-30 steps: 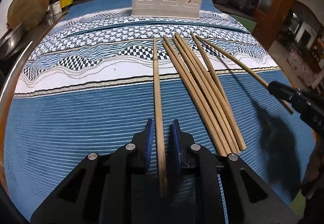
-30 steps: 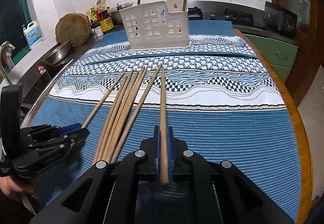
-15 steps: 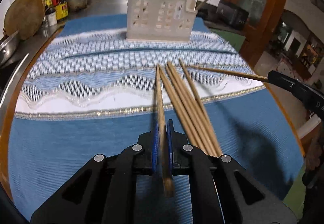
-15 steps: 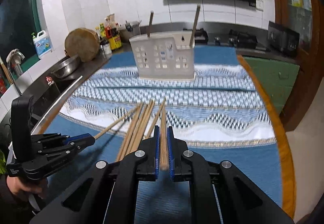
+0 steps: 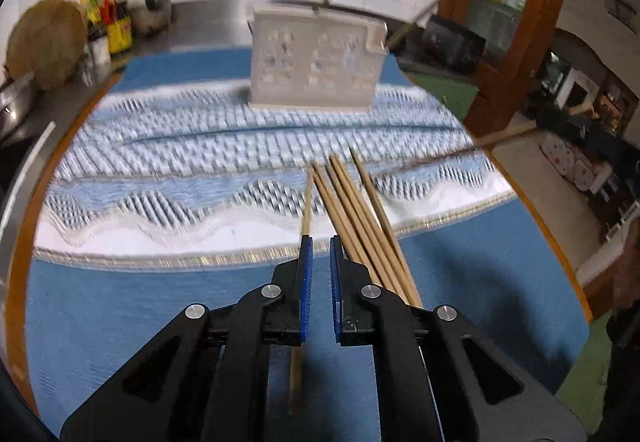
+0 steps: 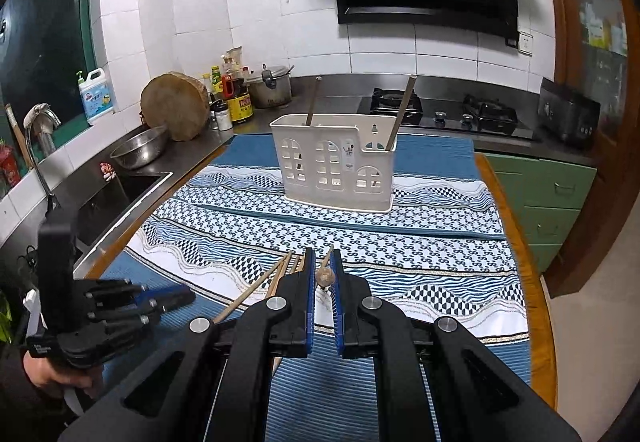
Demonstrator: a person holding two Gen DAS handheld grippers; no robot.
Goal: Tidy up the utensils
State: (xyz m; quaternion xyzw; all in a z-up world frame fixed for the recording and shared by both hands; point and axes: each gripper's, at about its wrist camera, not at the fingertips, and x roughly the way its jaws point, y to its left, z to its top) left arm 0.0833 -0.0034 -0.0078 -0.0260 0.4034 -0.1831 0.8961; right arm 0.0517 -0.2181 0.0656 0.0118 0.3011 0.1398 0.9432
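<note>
The blue patterned tablecloth (image 6: 440, 242) fills the lower half of both views. The white perforated plastic utensil holder (image 6: 332, 166) stands at centre, two sticks upright in it. My left gripper (image 5: 318, 242) is clamped on a thin wooden chopstick (image 5: 297, 382) (it hugs the left pad). My right gripper (image 6: 322, 254) pinches a second wooden chopstick (image 6: 324, 276), seen end-on. The loose wooden chopsticks (image 5: 360, 214) lie just right of centre.
</note>
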